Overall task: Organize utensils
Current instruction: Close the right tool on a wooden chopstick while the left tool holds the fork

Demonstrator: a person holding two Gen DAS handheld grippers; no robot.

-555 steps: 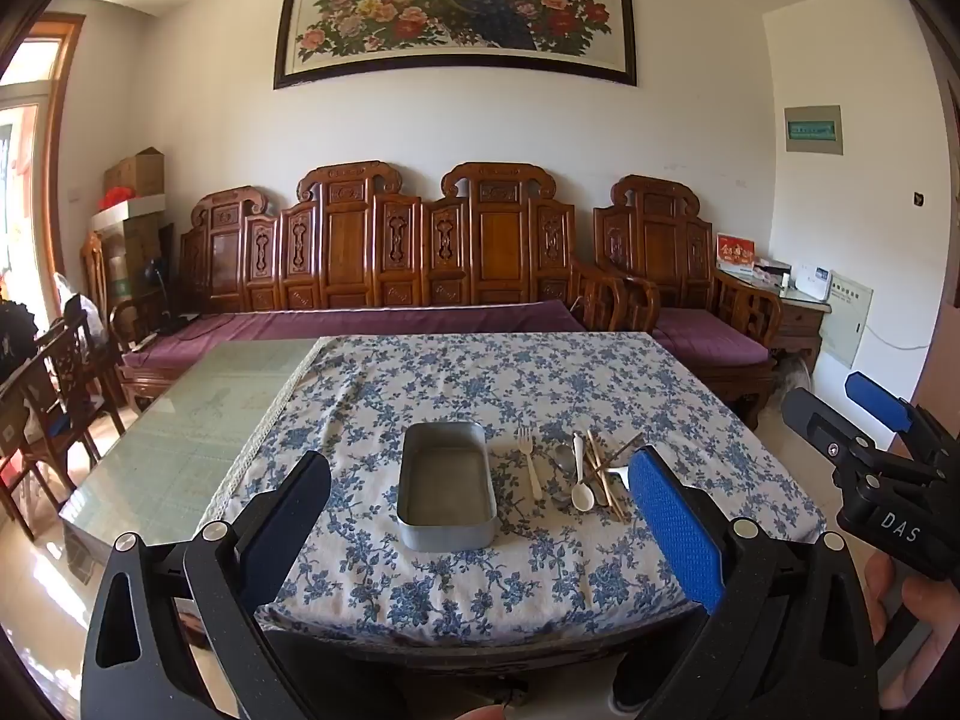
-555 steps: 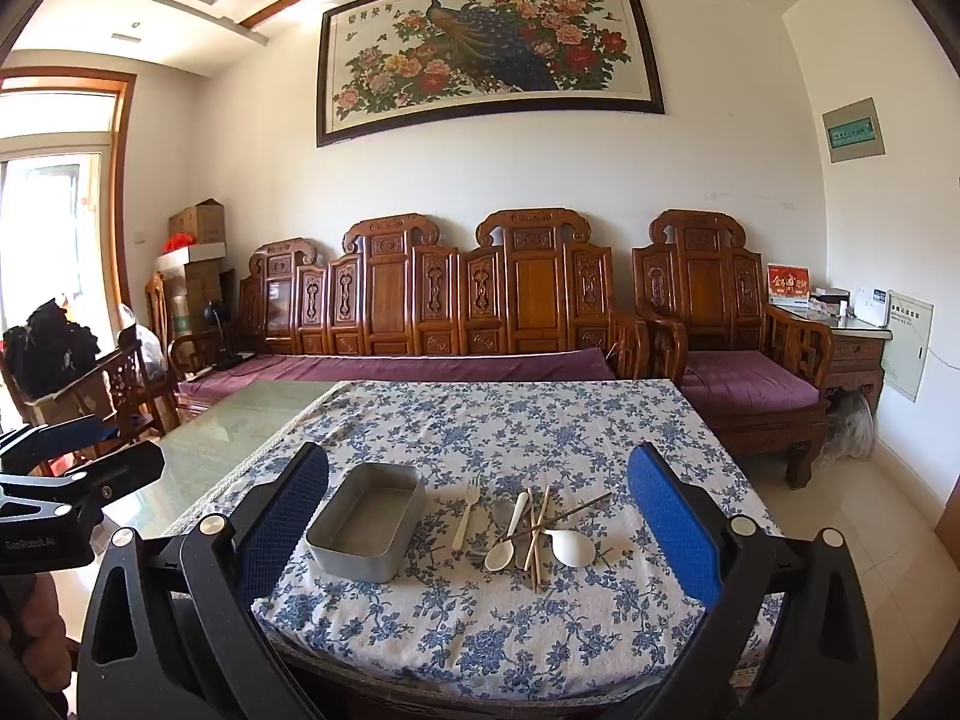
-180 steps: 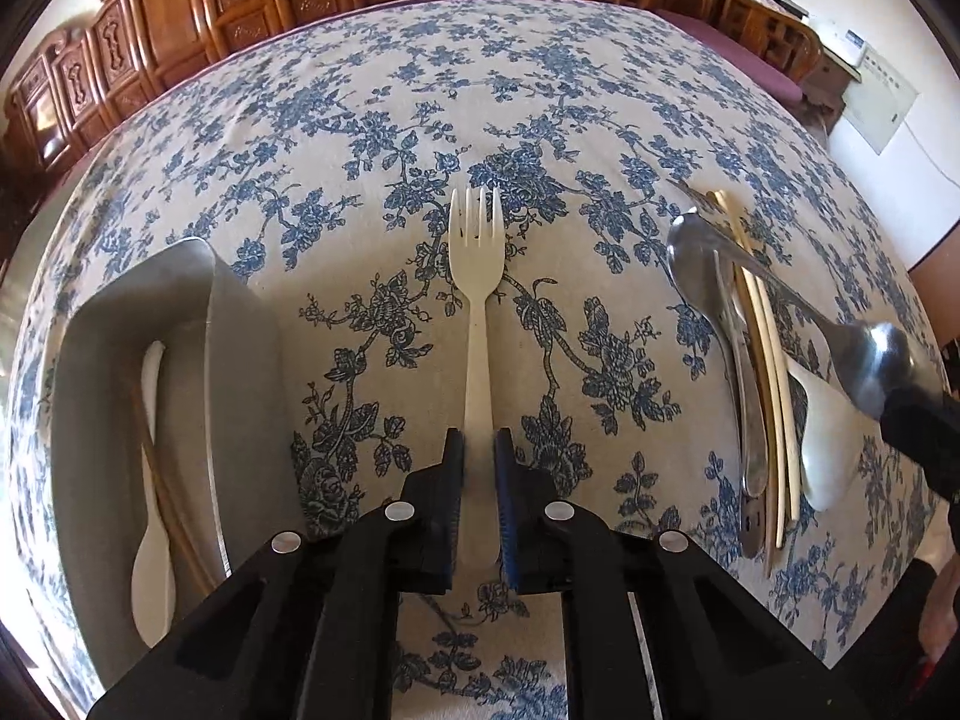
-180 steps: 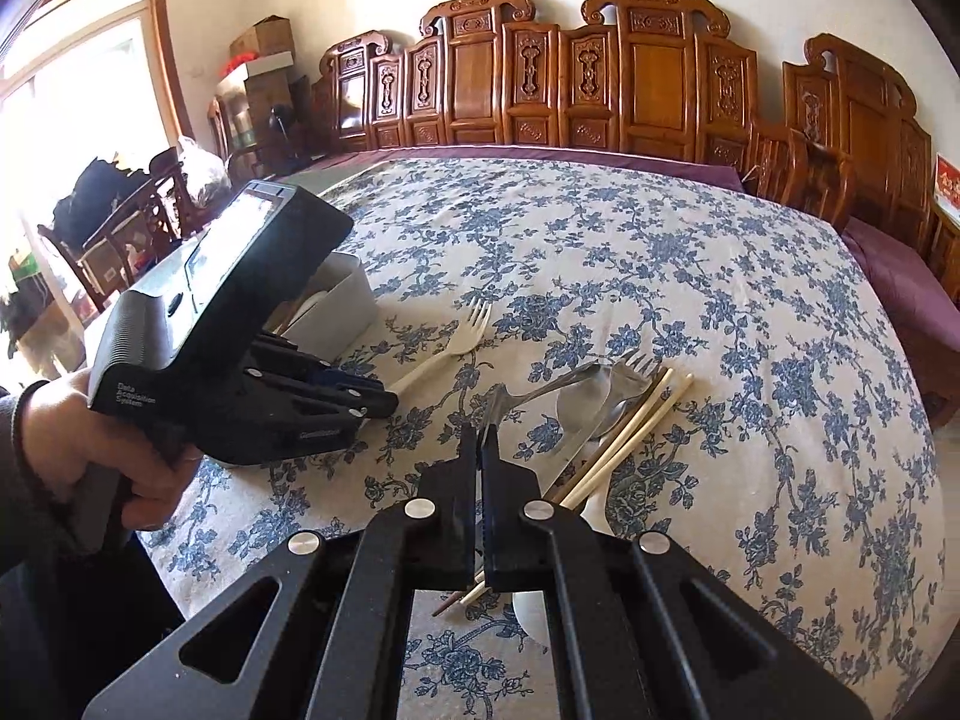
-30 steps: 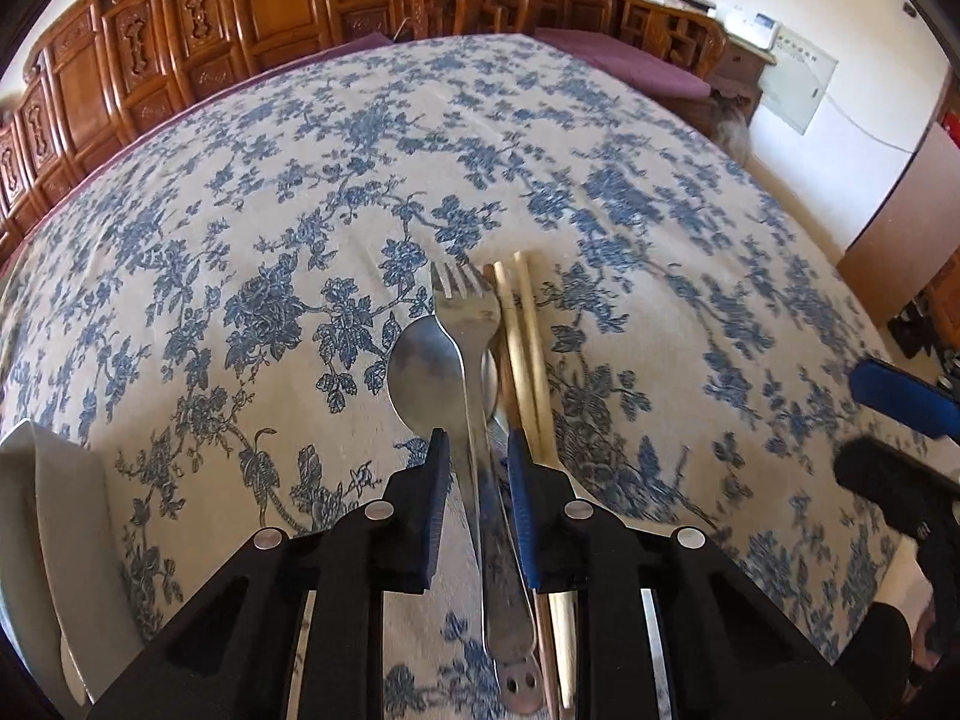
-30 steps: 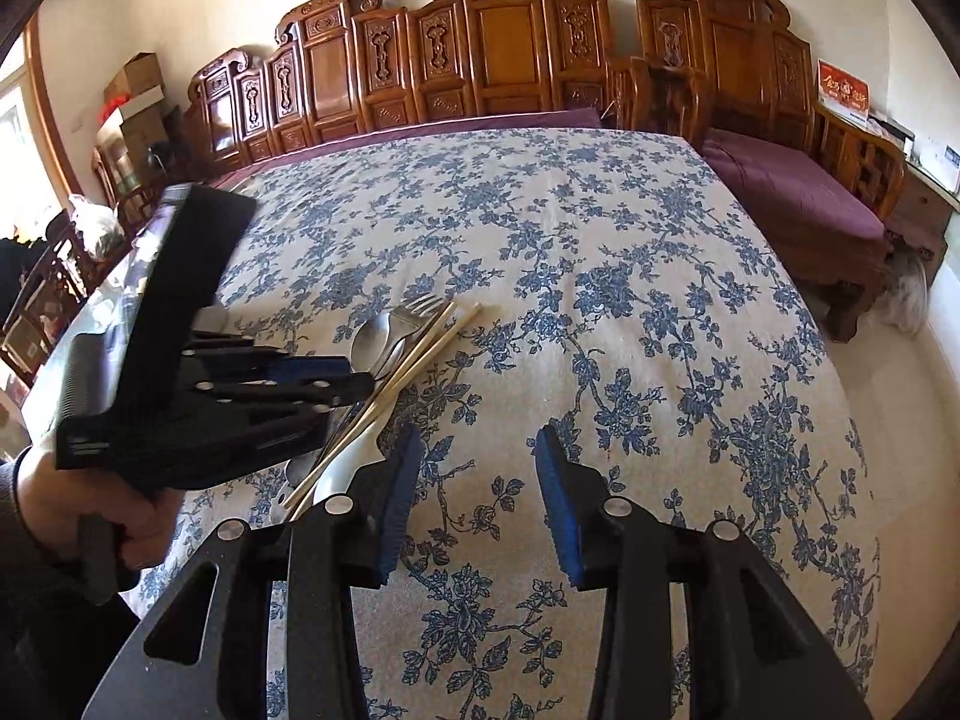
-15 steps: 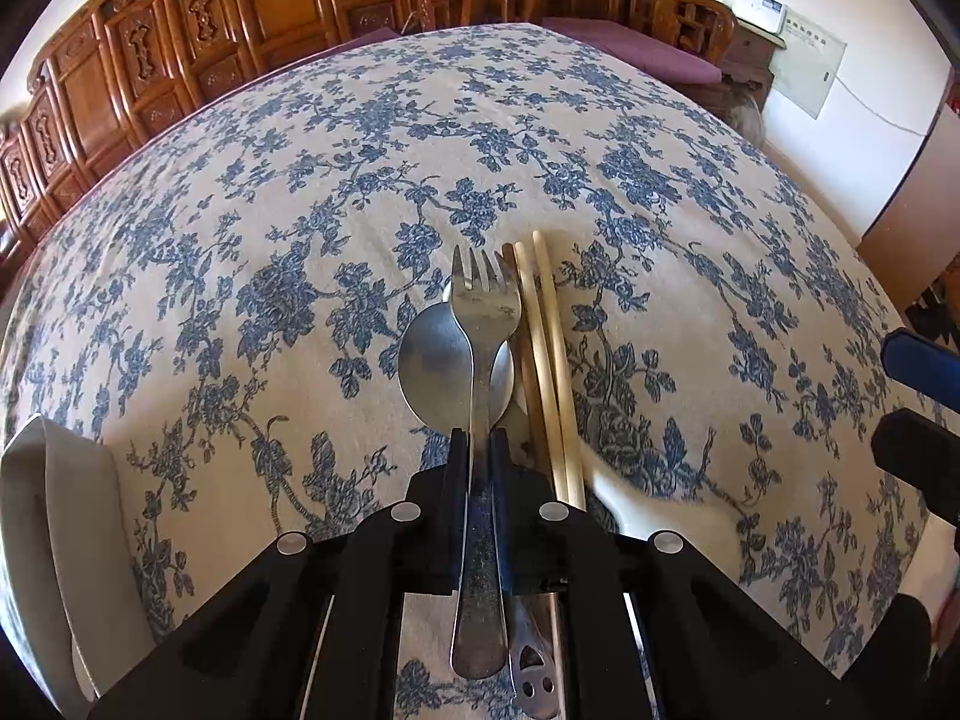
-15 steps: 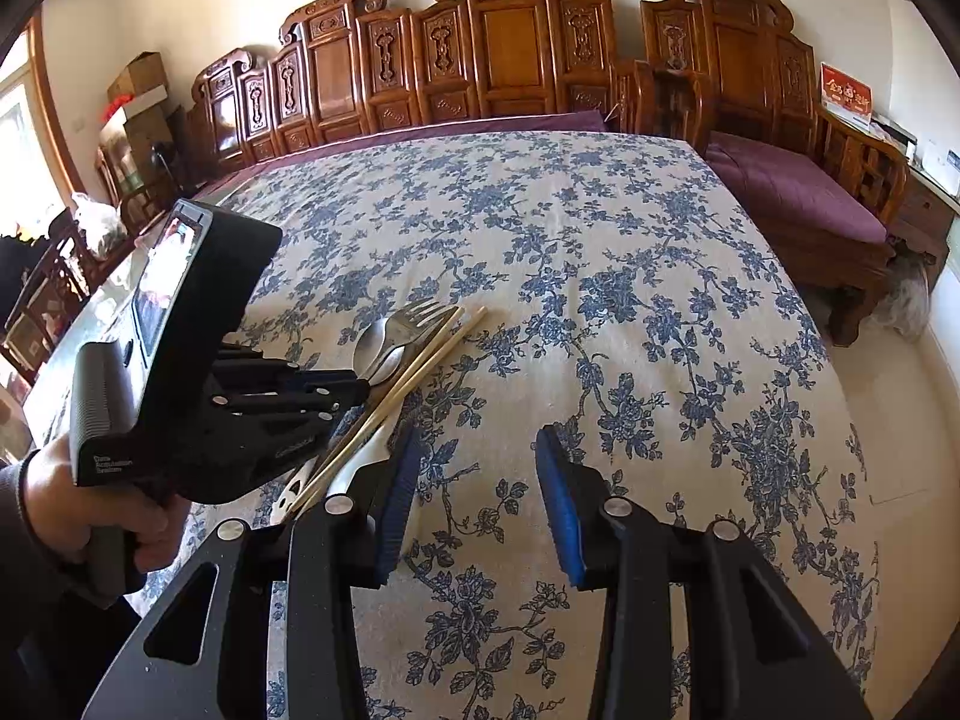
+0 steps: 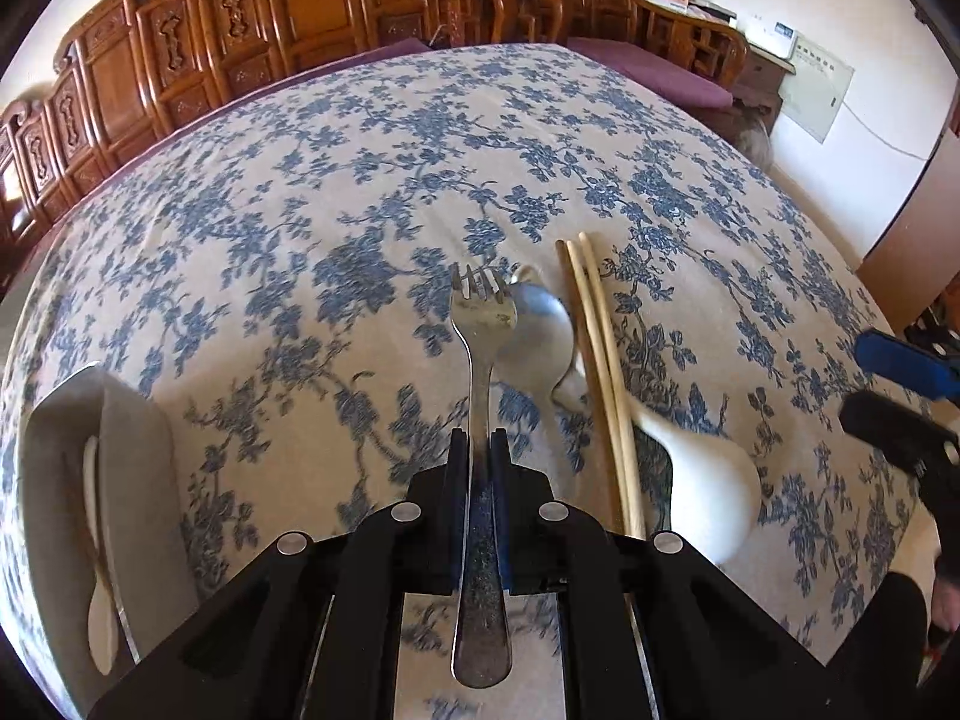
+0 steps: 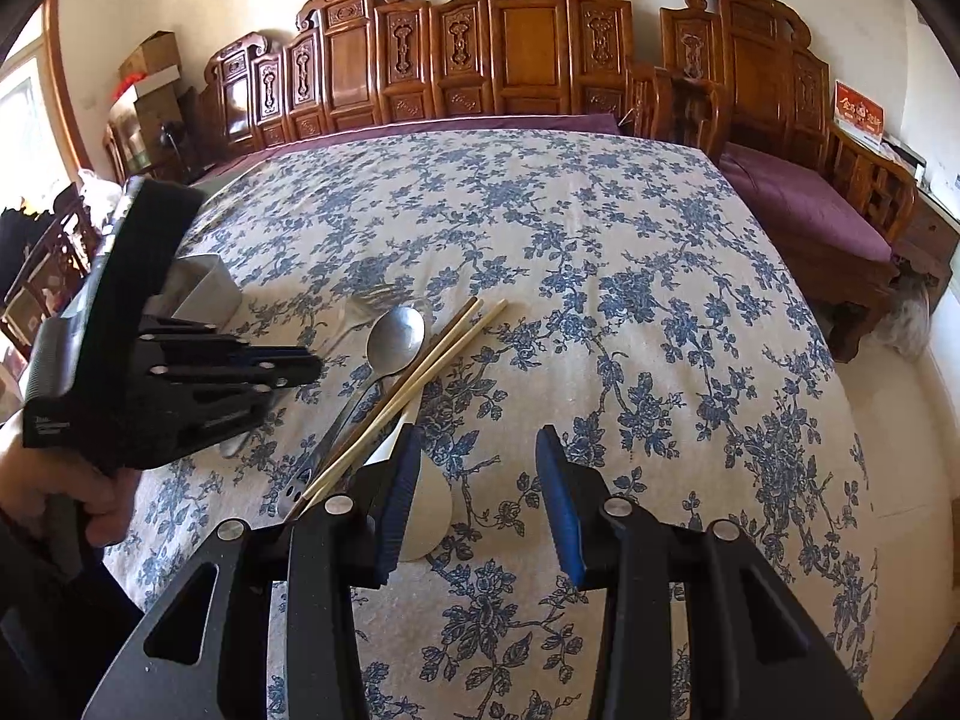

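My left gripper [image 9: 479, 438] is shut on the handle of a metal fork [image 9: 481, 324] and holds it lifted above the floral tablecloth; the fork also shows in the right wrist view [image 10: 366, 300]. A metal spoon [image 9: 540, 324] [image 10: 393, 336], a pair of wooden chopsticks [image 9: 600, 360] [image 10: 420, 372] and a white spoon [image 9: 708, 474] [image 10: 429, 504] lie on the cloth. The metal tray [image 9: 132, 480] at the left holds a white spoon [image 9: 96, 588]. My right gripper [image 10: 477, 480] is open and empty, just right of the white spoon.
The table's right and near edges [image 9: 870, 300] drop to the floor. Carved wooden benches [image 10: 510, 42] with purple cushions stand behind and to the right of the table. The left gripper body and hand [image 10: 120, 360] fill the left of the right wrist view.
My left gripper has lifted the metal fork off the pile and swung it leftward, away from the metal spoon. My right gripper has stayed open and barely moved.
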